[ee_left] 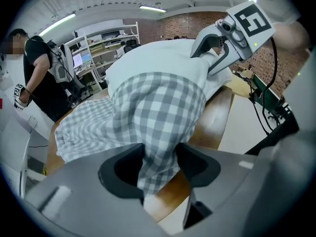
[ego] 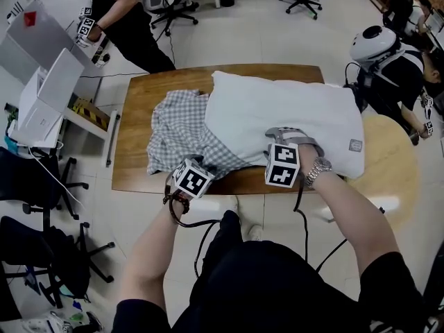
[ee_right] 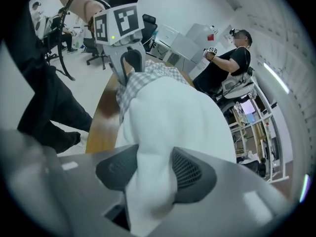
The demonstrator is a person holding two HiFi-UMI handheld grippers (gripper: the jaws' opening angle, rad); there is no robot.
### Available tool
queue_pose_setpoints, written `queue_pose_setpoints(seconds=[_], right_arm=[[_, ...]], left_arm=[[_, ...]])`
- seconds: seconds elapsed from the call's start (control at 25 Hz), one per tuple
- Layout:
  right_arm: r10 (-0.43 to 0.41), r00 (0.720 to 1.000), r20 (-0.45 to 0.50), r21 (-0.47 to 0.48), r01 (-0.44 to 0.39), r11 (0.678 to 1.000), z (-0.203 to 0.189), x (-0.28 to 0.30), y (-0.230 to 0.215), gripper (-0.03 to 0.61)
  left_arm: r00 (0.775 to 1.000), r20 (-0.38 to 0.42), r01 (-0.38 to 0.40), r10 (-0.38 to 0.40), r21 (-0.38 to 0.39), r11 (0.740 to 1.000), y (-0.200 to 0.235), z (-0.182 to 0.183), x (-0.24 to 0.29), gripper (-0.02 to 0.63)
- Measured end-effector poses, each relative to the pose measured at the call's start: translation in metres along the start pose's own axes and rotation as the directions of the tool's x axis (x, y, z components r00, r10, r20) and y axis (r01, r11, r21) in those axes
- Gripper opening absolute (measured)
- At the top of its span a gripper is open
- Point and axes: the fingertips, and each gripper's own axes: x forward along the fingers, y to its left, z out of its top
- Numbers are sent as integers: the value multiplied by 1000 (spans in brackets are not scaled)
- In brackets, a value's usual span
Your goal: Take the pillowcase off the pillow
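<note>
A white pillow (ego: 291, 116) lies across the wooden table (ego: 139, 103), its left end still inside a grey-and-white checked pillowcase (ego: 177, 134) that is bunched toward the left. My left gripper (ego: 202, 166) is at the near table edge, shut on a fold of the pillowcase (ee_left: 153, 112); the checked cloth is pinched between its pads (ee_left: 159, 164). My right gripper (ego: 288, 139) is shut on the near edge of the bare pillow (ee_right: 173, 117), with white fabric squeezed between its pads (ee_right: 150, 169). The two grippers sit close together, the left gripper (ee_right: 129, 65) just past the pillow's covered end.
A person in black (ego: 125, 12) stands behind the table's left corner. Another person with a white helmet (ego: 388, 61) is at the right. White boxes (ego: 41, 82) stand at the left, office chairs (ego: 41, 186) nearby, and a round pale table (ego: 395, 165) at the right.
</note>
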Motion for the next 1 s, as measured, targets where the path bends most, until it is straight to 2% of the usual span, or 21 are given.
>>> queue_pose_setpoints(seconds=[0.12, 0.24, 0.28, 0.48, 0.84, 1.0], right_arm=[[-29, 1000, -12, -24, 29, 999, -2, 4, -8, 141], [-71, 997, -10, -49, 70, 996, -7, 6, -16, 88], [-82, 997, -7, -54, 82, 995, -9, 7, -18, 80], [-89, 996, -3, -49, 89, 995, -18, 4, -18, 75], [-77, 997, 2, -47, 77, 996, -41, -11, -12, 80], [-68, 998, 4, -27, 68, 997, -45, -15, -8, 91]], left_arm=[[1000, -16, -1, 1, 16, 1000, 8, 1, -4, 160], [998, -53, -27, 29, 43, 999, 23, -11, -3, 32], [997, -63, -34, 37, 41, 999, 27, -17, -3, 15], [995, -76, -67, 66, 1, 998, 46, -34, -12, 9], [983, -108, -152, 146, -57, 987, 73, -42, -32, 9], [984, -84, -167, 159, -92, 982, 75, -37, -38, 11]])
